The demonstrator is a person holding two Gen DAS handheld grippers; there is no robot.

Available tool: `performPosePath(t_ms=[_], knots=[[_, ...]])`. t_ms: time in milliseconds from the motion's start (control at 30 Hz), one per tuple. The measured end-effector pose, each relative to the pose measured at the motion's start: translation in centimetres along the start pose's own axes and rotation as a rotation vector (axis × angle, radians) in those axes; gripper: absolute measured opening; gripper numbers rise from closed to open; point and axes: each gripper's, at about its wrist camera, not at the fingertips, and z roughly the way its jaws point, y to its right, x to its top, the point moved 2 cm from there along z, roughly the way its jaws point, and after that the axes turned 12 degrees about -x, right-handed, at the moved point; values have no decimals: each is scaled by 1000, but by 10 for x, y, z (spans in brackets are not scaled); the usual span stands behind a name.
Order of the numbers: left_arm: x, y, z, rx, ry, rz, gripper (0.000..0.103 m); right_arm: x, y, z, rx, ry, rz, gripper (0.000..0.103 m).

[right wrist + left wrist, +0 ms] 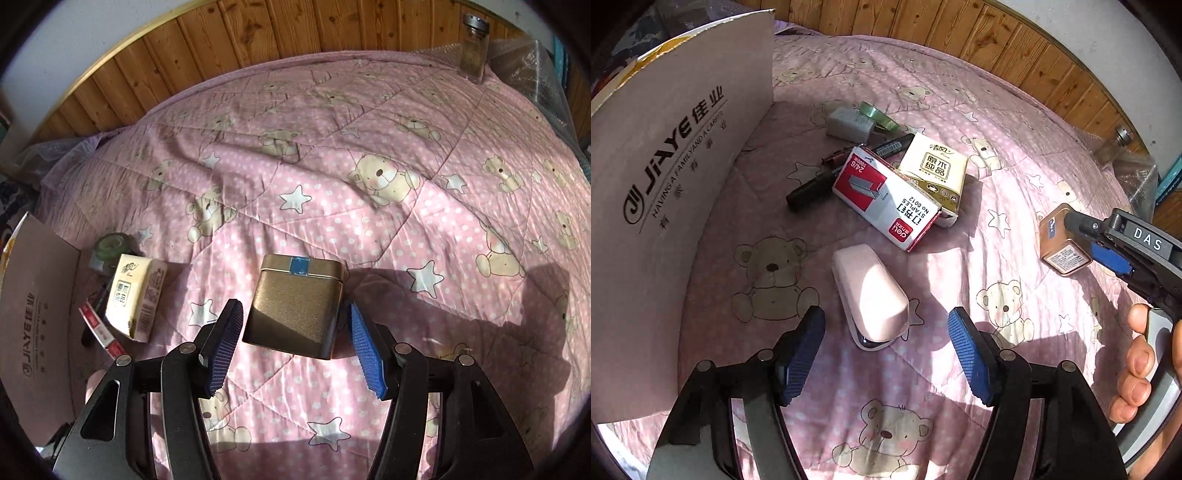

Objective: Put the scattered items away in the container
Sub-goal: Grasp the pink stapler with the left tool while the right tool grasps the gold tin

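On the pink quilt (332, 110), the right gripper (295, 347) straddles a small gold tin (295, 310), fingers spread wide on either flank and not yet pressing it. The tin looks rigid, smooth-sided, probably light; a squeeze across its flat sides should hold, though the metal may slip. The left gripper (886, 350) hangs open over a pink stapler (871, 291), nothing in it. The cardboard box (665, 184) stands to the left; whether its opening faces the pile, I can't quite tell.
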Motion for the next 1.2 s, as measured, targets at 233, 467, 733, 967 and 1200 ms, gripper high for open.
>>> performPosePath(t_ms=[233,467,733,967,1200], knots=[[8,-14,2,3,92,36,62,0,9,17,18,0,10,53],[12,-22,4,52,106,119,27,2,9,18,27,22,16,52],[7,-9,-5,42,102,168,27,-4,23,2,60,35,56,52],[-1,5,-16,34,110,200,27,-20,33,-18,93,45,71,52],[-9,20,-37,9,146,235,27,-39,37,-42,120,58,72,52]])
